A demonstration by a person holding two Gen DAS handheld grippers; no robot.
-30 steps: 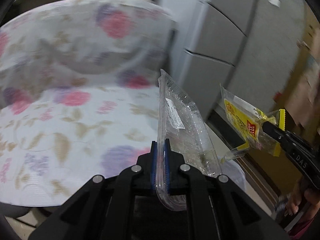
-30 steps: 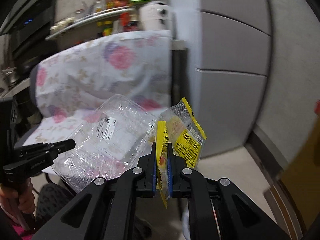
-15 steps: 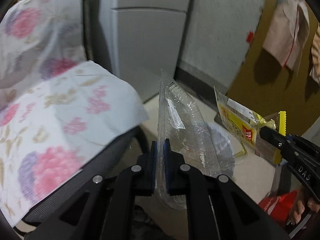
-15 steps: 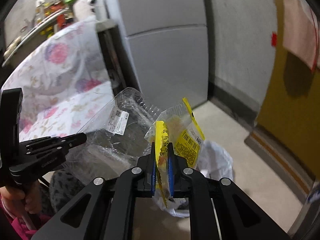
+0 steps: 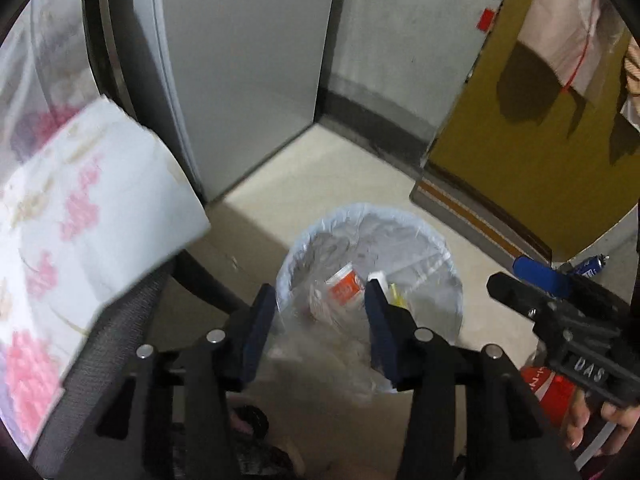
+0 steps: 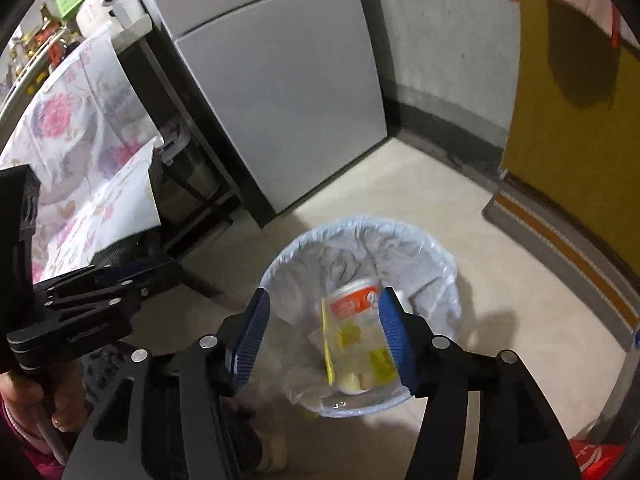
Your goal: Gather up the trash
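The trash is lying inside the bin [image 6: 360, 240], a round pail lined with a pale blue bag, standing on the floor [image 6: 460, 208]. A clear tray [image 5: 320, 320] is resting against the bin's near wall. A yellow wrapper [image 6: 360, 344] is lying in the bin too, beside an orange-and-white cup [image 6: 354, 300]; its print is too blurred to read.

The left gripper [image 5: 320, 320] is pointing steeply down over the bin's near rim, its blue fingers [image 5: 258, 324] opening, with nothing pressed between them; the tray shows in the gap below. The right gripper [image 6: 326, 332] is likewise tilting down above the bin, fingers [image 6: 394, 336] opening, the wrapper loose beneath them. In the left view the right gripper's body is carrying the letters "DAS", and a hand [image 5: 596, 428] is gripping its handle. In the right view a hand [image 6: 36, 404] in a pink sleeve is holding the left gripper.

A grey fridge [image 6: 280, 100] is standing behind the bin to the left, a chair [image 5: 80, 240] draped in floral cloth left of the bin, and a mustard door [image 6: 572, 140] right of it. A red item [image 5: 552, 392] with illegible white lettering is lying right of the bin. Bare floor is ringing the bin behind and to the right.
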